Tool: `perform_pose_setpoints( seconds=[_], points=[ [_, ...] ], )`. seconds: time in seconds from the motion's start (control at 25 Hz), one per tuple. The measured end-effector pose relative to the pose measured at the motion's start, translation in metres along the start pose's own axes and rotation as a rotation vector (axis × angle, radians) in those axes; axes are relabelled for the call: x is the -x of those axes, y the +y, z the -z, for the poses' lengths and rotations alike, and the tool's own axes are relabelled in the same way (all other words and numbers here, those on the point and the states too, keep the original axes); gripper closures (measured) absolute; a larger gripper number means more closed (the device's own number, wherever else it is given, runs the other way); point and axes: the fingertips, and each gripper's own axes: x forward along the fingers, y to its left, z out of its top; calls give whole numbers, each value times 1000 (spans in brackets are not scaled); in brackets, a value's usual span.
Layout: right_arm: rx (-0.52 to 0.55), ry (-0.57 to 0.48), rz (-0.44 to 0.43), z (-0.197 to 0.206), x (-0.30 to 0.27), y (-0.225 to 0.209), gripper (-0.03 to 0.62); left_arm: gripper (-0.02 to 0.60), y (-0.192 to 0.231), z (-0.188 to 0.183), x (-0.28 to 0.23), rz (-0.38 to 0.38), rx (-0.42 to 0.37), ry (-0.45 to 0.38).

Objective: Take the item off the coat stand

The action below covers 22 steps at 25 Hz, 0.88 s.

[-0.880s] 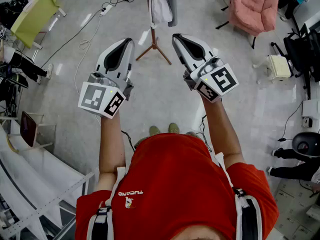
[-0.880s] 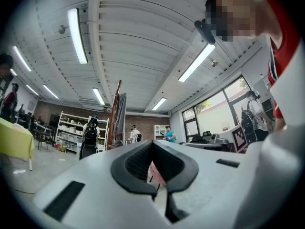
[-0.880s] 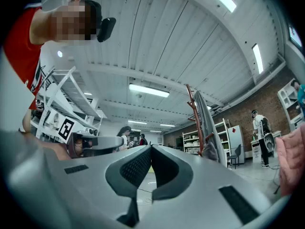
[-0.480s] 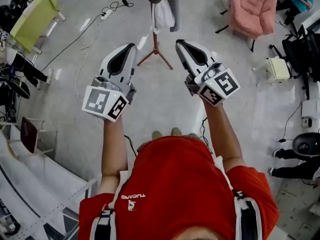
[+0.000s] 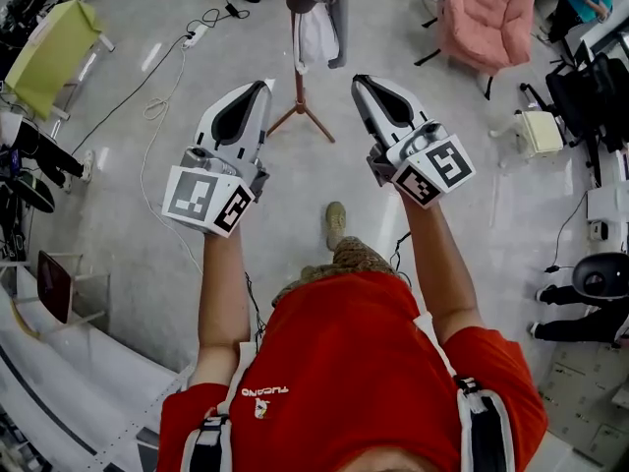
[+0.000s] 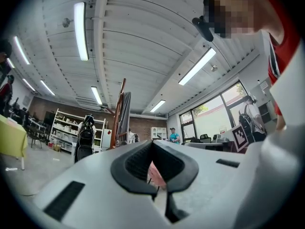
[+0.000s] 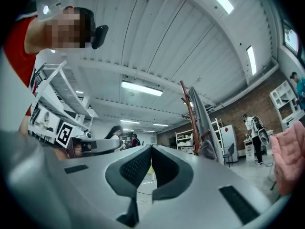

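Head view shows the left tool [image 5: 259, 87] and the right tool [image 5: 360, 81] held side by side ahead of the person. Both point toward the coat stand [image 5: 298, 72], which rests on the floor [image 5: 118, 165] well apart from the tool tips. A grey garment [image 5: 337, 18] hangs from the top of the stand, with a white cloth [image 5: 314, 39] just beside it. The item therefore remains on the stand.

Each gripper view shows its jaws together at the tips, with nothing between them.

The step in hand appears to be closing the distance to the stand. Recommended practice:

- Part the jaws of the working tool before it reaches the fabric.
- Grip a thick fold near the hook, not a loose hem.
- Lift upward to clear the hook. A sideways pull is likely to tip the light tripod.
- Step clear of the splayed tripod legs [image 5: 314, 124] and the floor cable [image 5: 162, 96].
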Motion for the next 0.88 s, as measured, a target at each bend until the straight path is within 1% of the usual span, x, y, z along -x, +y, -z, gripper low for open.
perform_pose_setpoints(
  seconds=[0.12,0.4,0.72,0.88],
  points=[
    [10,-1,7,3,-18,-26,569,572,19,5,-23,-8,-1,5],
    [24,-25,5,19,-76,-101,569,572,74,19,-88,-39,-26,12],
    [28,-33,-5,27,-136,-200,568,572,130,36,-189,-65,-44,23],
    [44,-15,-12,35,-166,-238,566,572,158,45,-225,-86,-47,24]
  ],
)
